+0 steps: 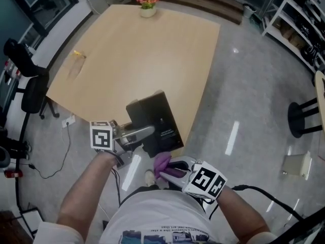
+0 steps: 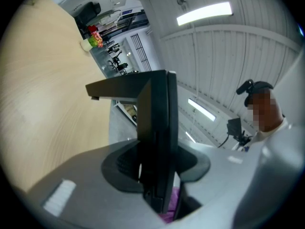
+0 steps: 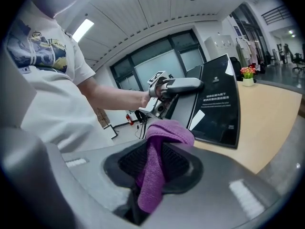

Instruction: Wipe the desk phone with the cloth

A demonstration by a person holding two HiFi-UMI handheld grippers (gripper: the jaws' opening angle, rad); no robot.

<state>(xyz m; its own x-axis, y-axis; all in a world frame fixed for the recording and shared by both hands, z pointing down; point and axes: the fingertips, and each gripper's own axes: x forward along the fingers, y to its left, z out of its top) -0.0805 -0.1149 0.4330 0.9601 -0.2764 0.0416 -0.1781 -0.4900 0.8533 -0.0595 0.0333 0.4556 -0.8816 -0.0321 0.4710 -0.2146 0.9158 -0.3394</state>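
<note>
Gripping the black desk phone (image 1: 156, 119) by its near left side, the left gripper (image 1: 146, 132) had its jaws clamped on the phone's body at the near edge of a pale wooden table (image 1: 142, 55). Just right of that gripper and closer to the person, the right gripper (image 1: 175, 169) pinched a purple cloth (image 1: 162, 162), bunched over its jaw tips, near the phone's lower corner; contact could not be told. Far beyond both grippers a pot of flowers (image 1: 148, 6) stood at the table's far end. Glossy grey floor (image 1: 244, 85) streaked with reflected light spread to the right gripper's right, with a black stool (image 1: 304, 117) and shelving (image 1: 299, 19) further off. A black office chair (image 1: 31, 88) stood left of the left gripper
</note>
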